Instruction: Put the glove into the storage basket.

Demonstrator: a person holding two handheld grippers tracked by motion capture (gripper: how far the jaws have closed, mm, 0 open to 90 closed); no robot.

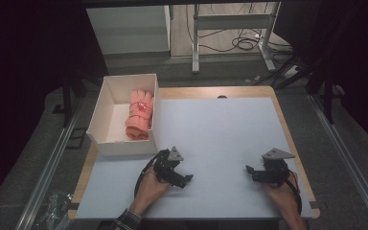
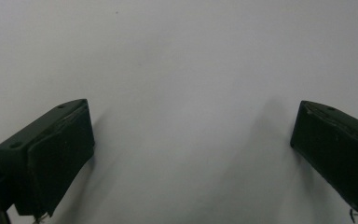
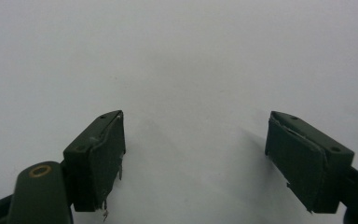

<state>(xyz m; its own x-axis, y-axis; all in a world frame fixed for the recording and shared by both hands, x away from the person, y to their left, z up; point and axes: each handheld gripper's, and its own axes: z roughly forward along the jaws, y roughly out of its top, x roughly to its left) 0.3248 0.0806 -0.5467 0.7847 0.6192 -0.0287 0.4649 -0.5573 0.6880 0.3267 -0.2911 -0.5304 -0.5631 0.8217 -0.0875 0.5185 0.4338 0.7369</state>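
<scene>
High view — left claw, right claw, both wide apart, empty.

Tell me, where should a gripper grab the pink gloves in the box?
Probably the near, cuff end of the pink gloves, coming straight down from above. They lie lengthwise along the right wall of the white box, whose tall sides block any sideways reach. The left gripper is nearer.

We see a wooden table covered almost wholly by a pale grey-white mat, the wood showing as a thin border at its far and side edges. A white open-topped box sits on the far left corner, overhanging the mat's left edge. Our two hands hover low over the near part.
</scene>
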